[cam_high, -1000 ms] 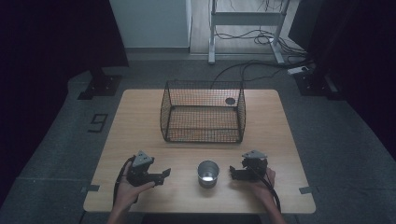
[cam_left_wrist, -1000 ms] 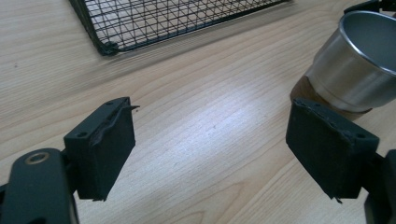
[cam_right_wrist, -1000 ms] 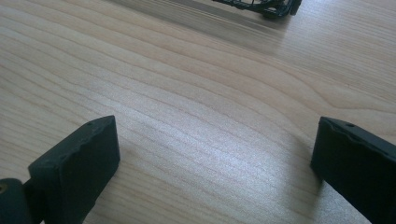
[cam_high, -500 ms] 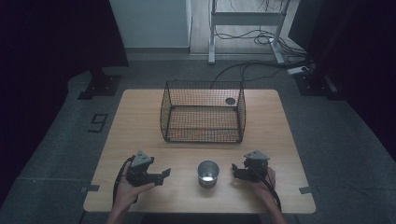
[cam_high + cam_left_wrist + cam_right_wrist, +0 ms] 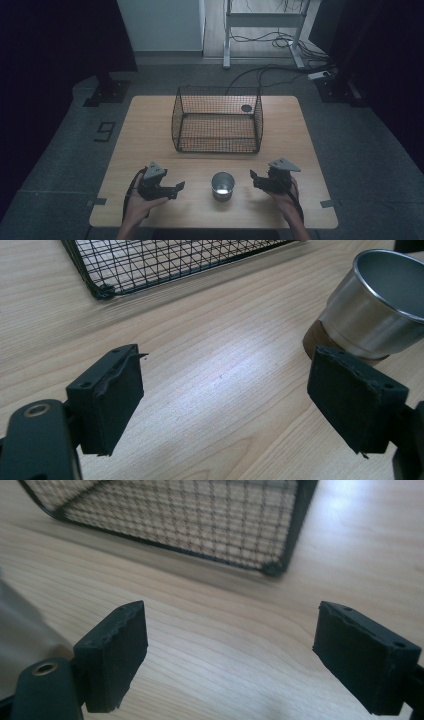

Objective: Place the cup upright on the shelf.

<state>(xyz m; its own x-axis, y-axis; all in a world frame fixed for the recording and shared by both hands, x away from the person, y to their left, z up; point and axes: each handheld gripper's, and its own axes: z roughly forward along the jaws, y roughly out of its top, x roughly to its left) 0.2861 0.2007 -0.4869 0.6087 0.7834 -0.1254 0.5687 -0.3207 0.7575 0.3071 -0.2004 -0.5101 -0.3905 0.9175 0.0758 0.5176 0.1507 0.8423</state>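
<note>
left gripper (image 5: 176, 187) open, right gripper (image 5: 254, 178) empty, closing

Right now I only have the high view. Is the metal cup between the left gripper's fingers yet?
Observer: No. In the left gripper view the cup stands just beyond one finger, outside the open gap of the left gripper.
Operator: Is the cup steel all the way down?
Observer: No, a brown band wraps its base.
Operator: And the right gripper?
Observer: The right gripper has just been closing its fingers. They stand apart with bare table between them, facing a corner of the wire basket.
</note>
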